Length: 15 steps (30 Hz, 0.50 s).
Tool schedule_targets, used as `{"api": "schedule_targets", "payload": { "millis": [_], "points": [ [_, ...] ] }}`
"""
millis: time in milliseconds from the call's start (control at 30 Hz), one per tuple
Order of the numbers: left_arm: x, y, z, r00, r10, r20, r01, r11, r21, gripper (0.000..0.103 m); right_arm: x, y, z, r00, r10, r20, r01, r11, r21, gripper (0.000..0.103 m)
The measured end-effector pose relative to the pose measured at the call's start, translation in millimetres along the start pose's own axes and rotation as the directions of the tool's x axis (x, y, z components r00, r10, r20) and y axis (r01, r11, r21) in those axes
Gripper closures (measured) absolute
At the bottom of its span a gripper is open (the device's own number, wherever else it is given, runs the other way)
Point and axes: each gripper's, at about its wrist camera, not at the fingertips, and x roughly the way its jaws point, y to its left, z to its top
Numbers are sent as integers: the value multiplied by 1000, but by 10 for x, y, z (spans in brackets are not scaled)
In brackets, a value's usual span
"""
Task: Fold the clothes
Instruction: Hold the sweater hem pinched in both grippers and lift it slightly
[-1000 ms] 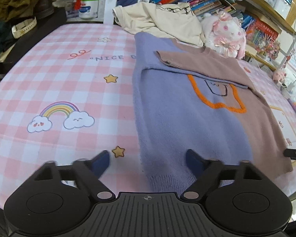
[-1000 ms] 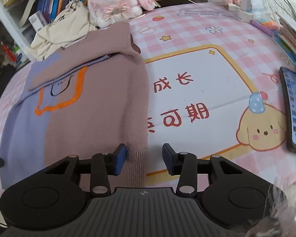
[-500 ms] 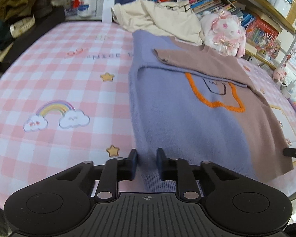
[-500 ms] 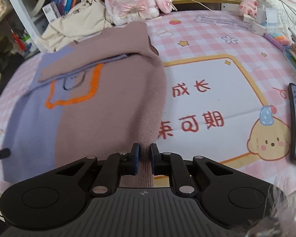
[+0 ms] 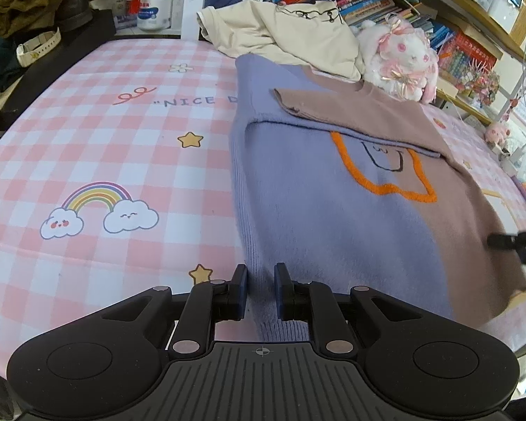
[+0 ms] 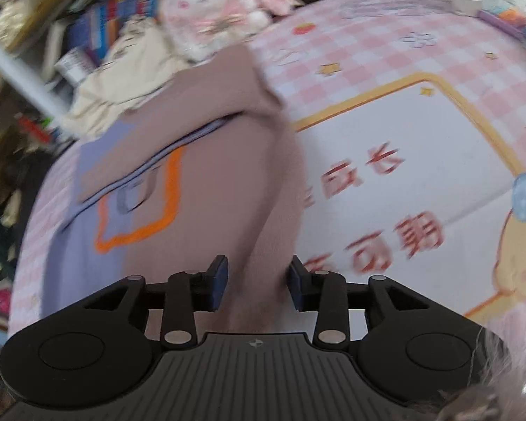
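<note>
— At the near hem, what did each tool hold?
— The left tool pinched the sweater at its lilac corner. The right tool had just been opening, the mauve corner between its parted pads.
— And beyond?
— The sweater lay across the pink checked table.

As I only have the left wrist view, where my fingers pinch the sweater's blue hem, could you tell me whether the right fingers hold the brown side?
Observer: Not firmly. The right gripper has just been opening, and the sweater has its brown hem between the fingers, apparently unpinched.
Operator: Thank you. Is anything lying beside that corner?
Observer: Only the tablecloth, whose white panel there has red Chinese characters printed on it.
</note>
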Motion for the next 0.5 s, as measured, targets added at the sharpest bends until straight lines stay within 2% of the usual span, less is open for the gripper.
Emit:
{"api": "schedule_targets", "payload": {
  "millis": [133,267,367,500],
  "points": [
    [15,12,-11,1000,0,-5,0,1000,-1,89,101,-174,246,1000,11,20,-13,997,76,67],
    [40,62,-10,1000,-16,-14,16,999,-30,89,209,-297,416,995,99,-3,-98,985,141,65],
    [40,100,-18,999,-34,-11,33,999,-42,89,227,-367,390,978,200,-61,-186,966,182,66],
    [48,176,-16,998,-70,-7,69,995,-78,89,124,-439,202,958,261,-121,-232,949,213,72]
  ]
}}
